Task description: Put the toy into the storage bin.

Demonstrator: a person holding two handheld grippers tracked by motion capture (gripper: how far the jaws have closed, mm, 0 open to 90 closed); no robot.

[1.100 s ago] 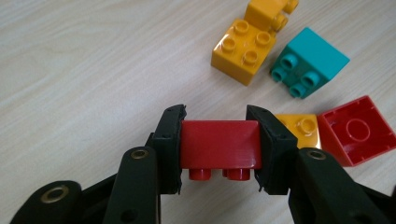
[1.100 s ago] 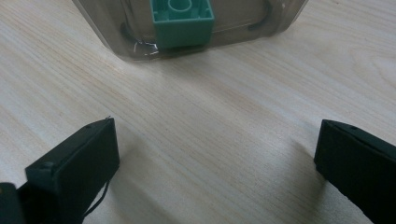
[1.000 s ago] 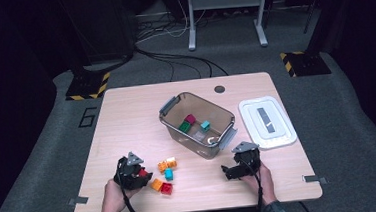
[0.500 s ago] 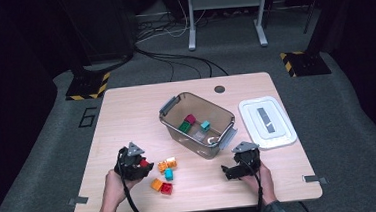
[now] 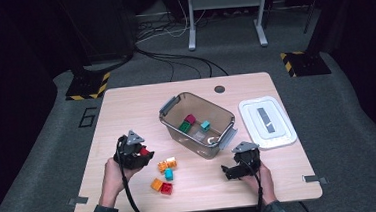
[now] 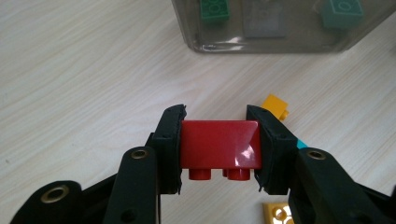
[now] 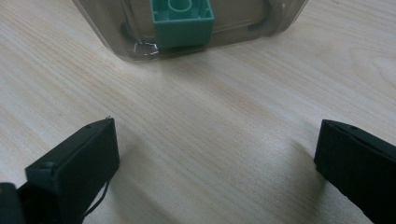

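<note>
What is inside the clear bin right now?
Inside the clear bin the high view shows a green brick, a dark red brick and a teal brick, plus a pale label patch on its floor. The near wall's rim and handle may hide a corner.

Bare surface (image 5: 126, 115) left of your bin (image 5: 198, 124); loose bricks (image 5: 167, 174) crowd the near side, and the lid (image 5: 267, 122) blocks its right.

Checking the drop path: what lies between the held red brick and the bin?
Bare tabletop lies between the red brick and the bin, as the left gripper view shows.
</note>
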